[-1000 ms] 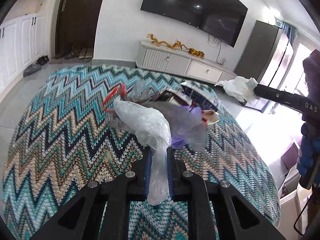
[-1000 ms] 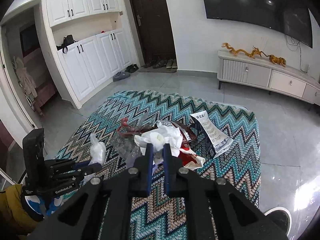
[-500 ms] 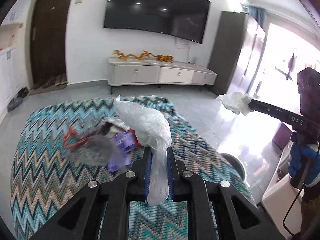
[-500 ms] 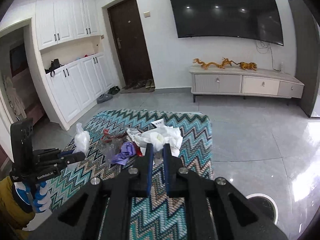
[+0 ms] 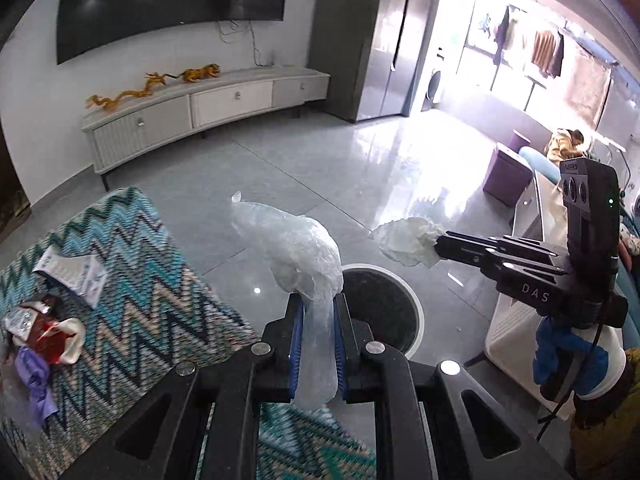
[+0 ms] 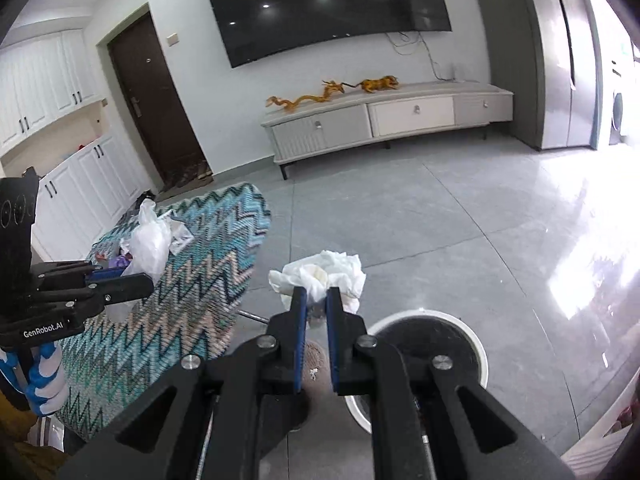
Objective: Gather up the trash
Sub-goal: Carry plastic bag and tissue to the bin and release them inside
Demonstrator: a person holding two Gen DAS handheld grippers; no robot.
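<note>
My left gripper [image 5: 317,304] is shut on a clear crumpled plastic bag [image 5: 292,248], held in the air just left of a round white trash bin [image 5: 412,300] with a dark inside. My right gripper [image 6: 316,300] is shut on a crumpled white tissue [image 6: 324,276], above and left of the bin [image 6: 476,348] on the floor. The right gripper [image 5: 436,246] with the tissue [image 5: 404,240] also shows in the left wrist view, and the left gripper [image 6: 148,280] with the bag [image 6: 148,244] in the right wrist view.
A table with a zigzag cloth [image 5: 132,280] holds more trash: a printed leaflet [image 5: 72,274], red wrappers [image 5: 48,332] and a purple scrap [image 5: 34,376]. A white cabinet [image 5: 516,312] stands right of the bin. A TV console [image 6: 384,120] lines the far wall across grey floor tiles.
Both grippers have swung right, away from the trash pile on the table, carrying the bag and the tissue. The bin is now in view below them.
</note>
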